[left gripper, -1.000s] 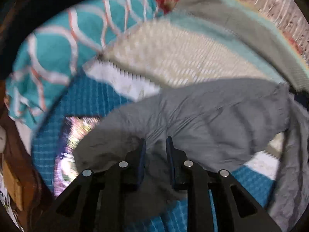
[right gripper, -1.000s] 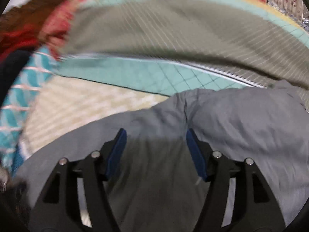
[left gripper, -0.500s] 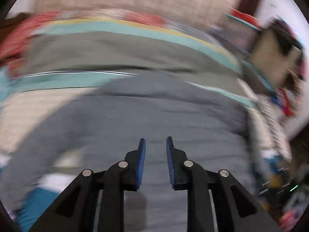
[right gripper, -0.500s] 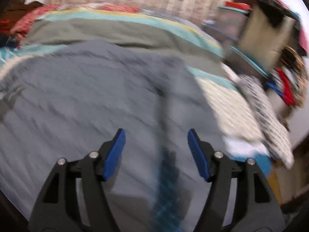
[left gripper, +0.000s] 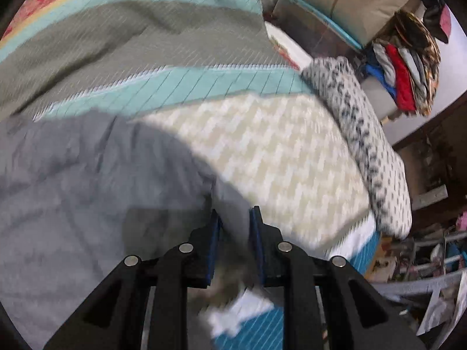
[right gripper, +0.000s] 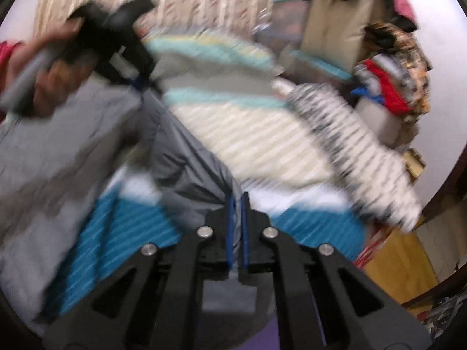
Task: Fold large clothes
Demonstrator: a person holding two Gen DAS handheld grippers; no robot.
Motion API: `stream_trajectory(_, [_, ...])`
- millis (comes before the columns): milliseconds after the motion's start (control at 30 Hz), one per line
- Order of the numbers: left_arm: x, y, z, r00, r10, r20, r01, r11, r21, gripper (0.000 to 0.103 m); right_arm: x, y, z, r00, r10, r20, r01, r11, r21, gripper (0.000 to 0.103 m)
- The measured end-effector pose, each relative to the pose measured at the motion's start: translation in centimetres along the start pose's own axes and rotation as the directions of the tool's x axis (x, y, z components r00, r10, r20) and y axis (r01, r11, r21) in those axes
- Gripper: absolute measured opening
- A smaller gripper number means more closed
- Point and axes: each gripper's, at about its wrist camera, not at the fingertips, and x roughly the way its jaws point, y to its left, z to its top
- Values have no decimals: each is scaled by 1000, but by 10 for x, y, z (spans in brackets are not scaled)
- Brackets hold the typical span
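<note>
- On the left side of the bed, in the left wrist view, we see the grey garment (left gripper: pixel 87 189) spread over the striped bedspread (left gripper: pixel 131 38).
- Our left gripper (left gripper: pixel 235 233) has its two fingers close together, with a fold of the grey garment pinched between the blue pads (left gripper: pixel 214 242).
- Past it, to the right, the bedspread turns cream with a checked look, and a spotted white pillow (left gripper: pixel 370 145) lies along the edge.
- A pile of folded clothes (left gripper: pixel 405 67) sits far right.
- In the right wrist view, far left, we see a hand (right gripper: pixel 49 87) holding the other black gripper above the grey garment (right gripper: pixel 186 157).
- The cloth hangs in a band from that gripper down to our right gripper (right gripper: pixel 238 224).
- Its fingers are pressed nearly together, nipping the grey cloth's edge between thin blue pads (right gripper: pixel 230 227).
- To the right lies the spotted white pillow (right gripper: pixel 359 145), blurry here.
</note>
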Motion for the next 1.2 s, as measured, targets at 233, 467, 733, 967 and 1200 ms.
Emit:
stream_trajectory(233, [34,-21,41,998,61,8,-60,998,-23,42,88,-88,37,962,-272,-22,271,962,-44,64])
stream_trajectory(467, [14,-9,44,992,-11,125,13,1000,-10,45,15,-149,-12,981,38,189,-108,920,378,76])
stream_trajectory(733, [36,2,90,988,147,51,-143,986,-84,45,1,-187,-64,991,73,116,-123,843,523,77])
stream_trajectory(967, [11,-2,63,989,89,115,-89,996,-7,45,39,-181,-89,977,207,60,-195,730,655,73])
stream_trajectory(1200, [-1,68,9,994,38,104,-25,992,-121,45,61,-161,-82,936,350,39,-283,681,675,4])
